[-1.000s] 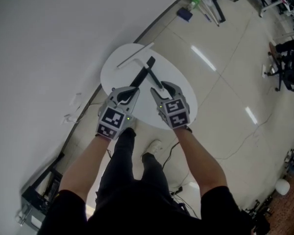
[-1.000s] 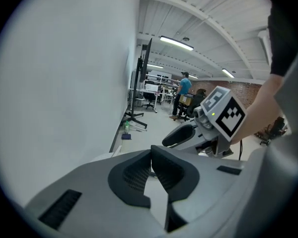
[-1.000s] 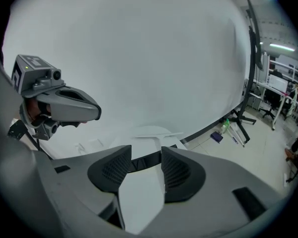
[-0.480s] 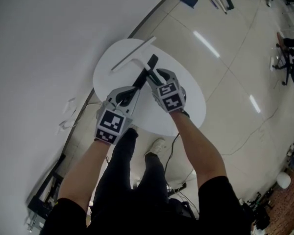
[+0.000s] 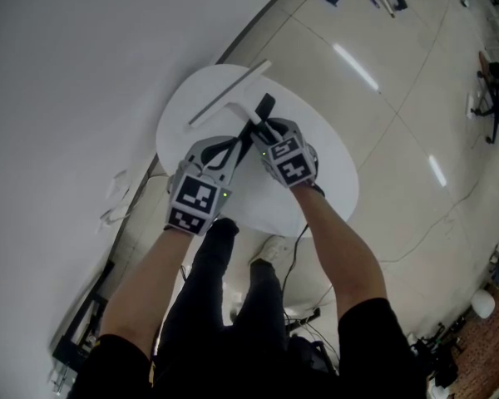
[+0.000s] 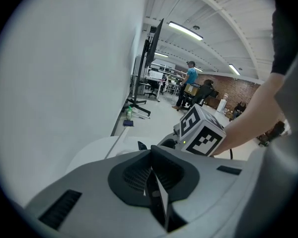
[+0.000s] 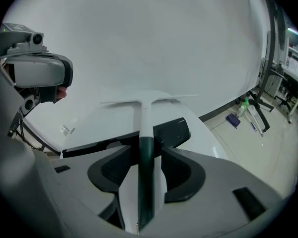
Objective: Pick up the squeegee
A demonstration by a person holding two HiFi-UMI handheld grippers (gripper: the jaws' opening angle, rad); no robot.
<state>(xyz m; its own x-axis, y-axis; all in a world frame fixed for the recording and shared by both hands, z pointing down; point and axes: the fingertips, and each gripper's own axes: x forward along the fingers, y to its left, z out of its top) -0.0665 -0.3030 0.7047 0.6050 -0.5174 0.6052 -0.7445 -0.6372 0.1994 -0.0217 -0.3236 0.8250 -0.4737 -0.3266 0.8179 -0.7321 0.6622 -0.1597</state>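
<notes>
The squeegee (image 5: pixel 229 92) lies on the round white table (image 5: pixel 320 185), its long white blade at the far side and its dark handle running back toward me. In the right gripper view the handle (image 7: pixel 145 172) runs straight between the jaws of my right gripper (image 7: pixel 146 145), with a thin gap on each side. The right gripper (image 5: pixel 264 131) is open around it. My left gripper (image 5: pixel 223 151) is shut on a thin black strip (image 5: pixel 264 106) that crosses the table beside the handle. The strip's far end (image 7: pixel 171 131) shows behind the handle.
A white wall runs close along the table's far left side. On the floor beyond stand a green bottle (image 7: pixel 245 103), a blue block (image 7: pixel 233 119) and a wheeled stand base. The person's legs and a shoe (image 5: pixel 266 248) are under the table's near edge. People stand far off (image 6: pixel 190 76).
The right gripper moved forward from behind the handle until its jaws straddle it. The left gripper shifted slightly toward the table's middle with the strip.
</notes>
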